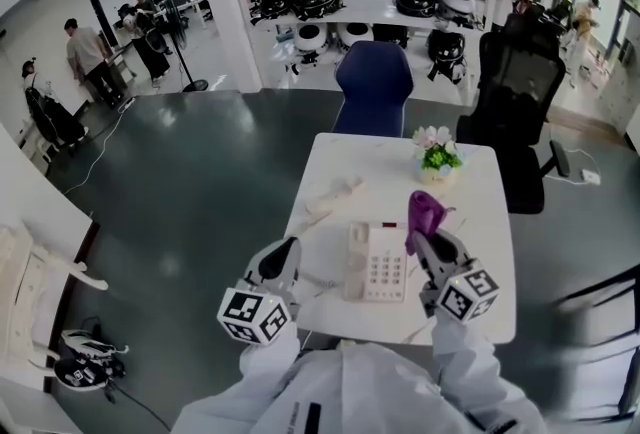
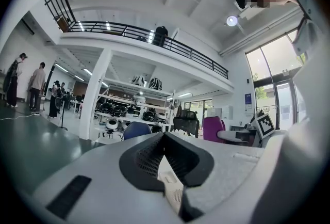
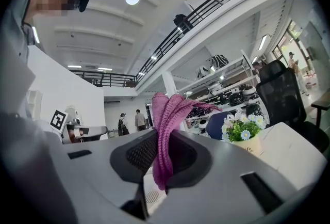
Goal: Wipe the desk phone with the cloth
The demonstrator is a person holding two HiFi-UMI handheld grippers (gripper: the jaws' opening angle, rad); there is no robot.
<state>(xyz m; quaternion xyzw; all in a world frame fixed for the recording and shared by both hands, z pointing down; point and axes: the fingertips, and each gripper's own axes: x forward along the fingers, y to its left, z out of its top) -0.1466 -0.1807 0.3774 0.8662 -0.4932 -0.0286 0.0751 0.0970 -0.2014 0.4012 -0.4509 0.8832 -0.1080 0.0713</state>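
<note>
The white desk phone (image 1: pixel 375 262) lies on the white table (image 1: pixel 470 302) in front of me, keypad up. A purple cloth (image 1: pixel 425 213) sticks up out of my right gripper (image 1: pixel 432 240), which is shut on it just right of the phone. In the right gripper view the cloth (image 3: pixel 168 114) stands between the jaws of that gripper (image 3: pixel 161 140) and hangs down below them. My left gripper (image 1: pixel 284 260) hovers just left of the phone. The left gripper (image 2: pixel 165 139) is shut in its own view, with a white strip of the phone (image 2: pixel 172 182) showing under the jaws.
A small pot of flowers (image 1: pixel 438 158) stands at the table's far right, and a pale crumpled object (image 1: pixel 334 194) lies at its far left. A blue chair (image 1: pixel 373 87) and a black office chair (image 1: pixel 521 97) stand beyond the table. People walk far off at the left.
</note>
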